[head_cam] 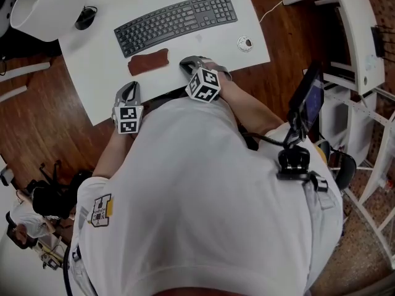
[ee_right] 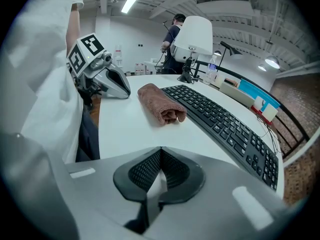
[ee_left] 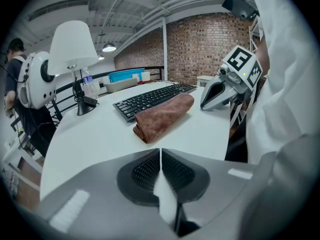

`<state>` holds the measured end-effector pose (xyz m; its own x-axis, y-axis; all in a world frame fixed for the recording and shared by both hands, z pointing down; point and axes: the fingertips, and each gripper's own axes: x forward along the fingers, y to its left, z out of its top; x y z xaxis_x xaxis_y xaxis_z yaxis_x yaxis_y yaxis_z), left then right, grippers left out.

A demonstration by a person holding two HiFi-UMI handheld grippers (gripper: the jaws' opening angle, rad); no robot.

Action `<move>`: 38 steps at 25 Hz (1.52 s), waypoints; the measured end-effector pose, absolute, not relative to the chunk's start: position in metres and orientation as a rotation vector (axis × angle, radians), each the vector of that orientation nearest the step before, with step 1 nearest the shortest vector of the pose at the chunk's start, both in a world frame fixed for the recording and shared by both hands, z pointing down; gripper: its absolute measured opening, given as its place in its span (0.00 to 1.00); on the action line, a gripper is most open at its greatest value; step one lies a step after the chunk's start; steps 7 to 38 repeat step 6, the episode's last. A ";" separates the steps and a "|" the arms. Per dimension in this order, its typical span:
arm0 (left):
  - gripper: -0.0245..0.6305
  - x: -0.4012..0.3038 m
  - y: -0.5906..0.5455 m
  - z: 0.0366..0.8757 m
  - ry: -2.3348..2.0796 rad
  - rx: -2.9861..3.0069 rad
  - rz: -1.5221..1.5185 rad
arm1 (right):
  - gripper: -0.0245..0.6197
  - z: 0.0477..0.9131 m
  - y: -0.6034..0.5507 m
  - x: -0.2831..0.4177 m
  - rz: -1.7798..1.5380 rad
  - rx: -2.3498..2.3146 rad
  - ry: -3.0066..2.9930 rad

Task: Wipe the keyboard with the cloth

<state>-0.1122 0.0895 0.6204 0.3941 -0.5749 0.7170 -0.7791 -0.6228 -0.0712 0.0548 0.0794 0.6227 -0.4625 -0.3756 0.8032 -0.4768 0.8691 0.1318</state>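
Keyboard point(head_cam: 176, 22) on the white table point(head_cam: 99, 85), head view: folded brown cloth point(head_cam: 148, 61) just beside its near edge, held by neither tool. Left gripper view: left gripper point(ee_left: 160, 153) closed, empty. Right gripper view: right gripper point(ee_right: 161, 153) likewise. Wiped already or awaiting wiping: undecidable.

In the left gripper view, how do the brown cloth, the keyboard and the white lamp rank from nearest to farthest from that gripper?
From the left gripper:
1. brown cloth, just ahead on the table, slightly right.
2. keyboard, directly behind the cloth.
3. white lamp, farthest, off to the left past the keyboard's end.
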 end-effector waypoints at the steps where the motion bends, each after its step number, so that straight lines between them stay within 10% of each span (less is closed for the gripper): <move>1: 0.05 -0.112 0.088 0.619 -1.189 2.380 1.060 | 0.04 0.621 0.078 0.056 0.138 0.620 -2.108; 38: 0.05 -0.112 0.084 0.614 -1.218 2.386 1.076 | 0.04 0.617 0.072 0.055 0.133 0.626 -2.130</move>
